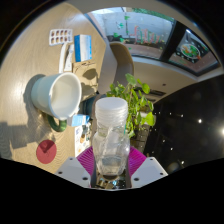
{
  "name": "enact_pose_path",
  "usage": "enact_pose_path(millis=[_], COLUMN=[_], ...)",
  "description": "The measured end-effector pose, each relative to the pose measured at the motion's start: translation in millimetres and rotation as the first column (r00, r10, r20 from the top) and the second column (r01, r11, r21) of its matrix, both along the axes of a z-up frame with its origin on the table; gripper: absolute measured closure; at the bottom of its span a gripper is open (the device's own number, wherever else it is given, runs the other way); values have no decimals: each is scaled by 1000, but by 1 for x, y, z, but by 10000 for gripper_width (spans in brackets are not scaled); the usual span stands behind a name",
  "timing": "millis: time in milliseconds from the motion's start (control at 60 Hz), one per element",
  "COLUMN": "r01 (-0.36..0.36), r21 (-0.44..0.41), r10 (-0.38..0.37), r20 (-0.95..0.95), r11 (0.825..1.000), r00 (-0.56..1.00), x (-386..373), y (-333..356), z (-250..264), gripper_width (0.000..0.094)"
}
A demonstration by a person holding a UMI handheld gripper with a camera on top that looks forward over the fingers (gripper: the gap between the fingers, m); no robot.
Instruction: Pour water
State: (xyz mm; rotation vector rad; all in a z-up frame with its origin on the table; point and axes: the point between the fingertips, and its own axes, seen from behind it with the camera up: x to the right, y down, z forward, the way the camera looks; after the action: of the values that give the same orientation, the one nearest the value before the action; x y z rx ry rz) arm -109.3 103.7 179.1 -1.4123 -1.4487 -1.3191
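Note:
My gripper (112, 172) is shut on a clear plastic bottle (110, 135) with a white cap; both pink pads (86, 160) press its sides. The bottle stands upright between the fingers, held above the light table (30, 110). A white mug (58, 95) lies tipped with its open mouth facing me, just ahead of the fingers to the left. I cannot tell whether the bottle holds water.
A green potted plant (135, 100) stands just behind the bottle to the right. A pink round thing (46, 151) lies on the table near the left finger. A blue-and-white box (82, 48) and a white rack (60, 36) sit farther back. A dark speckled surface (190, 120) lies to the right.

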Motion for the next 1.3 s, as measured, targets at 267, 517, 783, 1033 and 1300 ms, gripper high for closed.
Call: enact_pose_path(millis=[267,517,783,1033,1300], r01=[146,147,144,151,183], r21=[-98,-298,-397,-372,-497], r10=[-167,-314,-391,-357,-476], r20=[-785,-944,-918,-927,-867], r11=[984,943,906,916,848], r00=[596,103,-70,-115,-149], x=[26,43,54,55,59], y=[-29,-34,-36,-41,-85], z=[14,-64,-140,-155,-148], gripper_width=[535,534,531,468,74])
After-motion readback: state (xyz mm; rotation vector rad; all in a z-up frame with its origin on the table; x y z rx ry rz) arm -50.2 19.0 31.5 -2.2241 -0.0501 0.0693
